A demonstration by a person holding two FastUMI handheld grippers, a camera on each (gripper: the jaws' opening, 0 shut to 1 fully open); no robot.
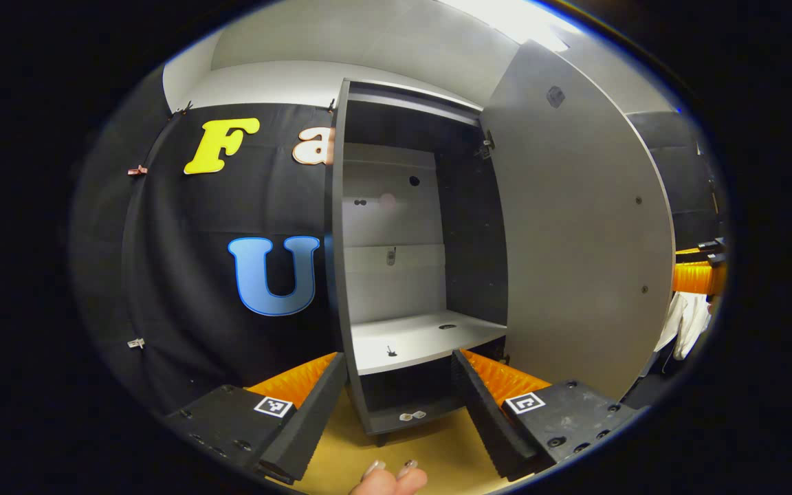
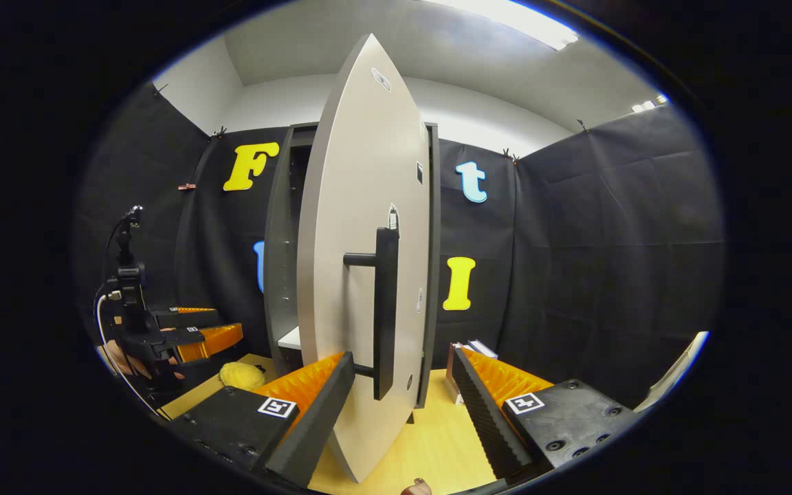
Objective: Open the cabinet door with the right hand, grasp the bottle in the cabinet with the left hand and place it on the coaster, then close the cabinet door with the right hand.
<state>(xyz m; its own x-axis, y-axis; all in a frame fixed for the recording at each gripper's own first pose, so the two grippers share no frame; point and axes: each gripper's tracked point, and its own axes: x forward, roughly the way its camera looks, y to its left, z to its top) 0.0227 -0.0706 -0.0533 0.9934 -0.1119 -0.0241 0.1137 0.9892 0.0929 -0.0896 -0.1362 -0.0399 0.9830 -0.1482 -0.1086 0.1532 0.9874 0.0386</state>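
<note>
The grey cabinet [image 1: 341,275] stands open in front of my left gripper [image 1: 399,361], which is open and holds nothing. Its white shelf [image 1: 423,337] lies just beyond the fingertips. The open door [image 1: 575,240] swings out on the right. In the right gripper view the door [image 2: 355,240] is seen nearly edge-on. Its black vertical handle [image 2: 386,313] stands between the spread fingers of my open right gripper [image 2: 403,361], nearer the left finger, with neither finger pressing on it. The left gripper [image 2: 210,330], held by a hand, is far to the left.
A yellow lumpy thing [image 2: 243,375] lies on the wooden table [image 2: 437,447] left of the cabinet. A small white box [image 2: 475,349] sits behind my right finger. Black cloth walls close in the booth. A fingertip [image 1: 389,478] shows at the bottom.
</note>
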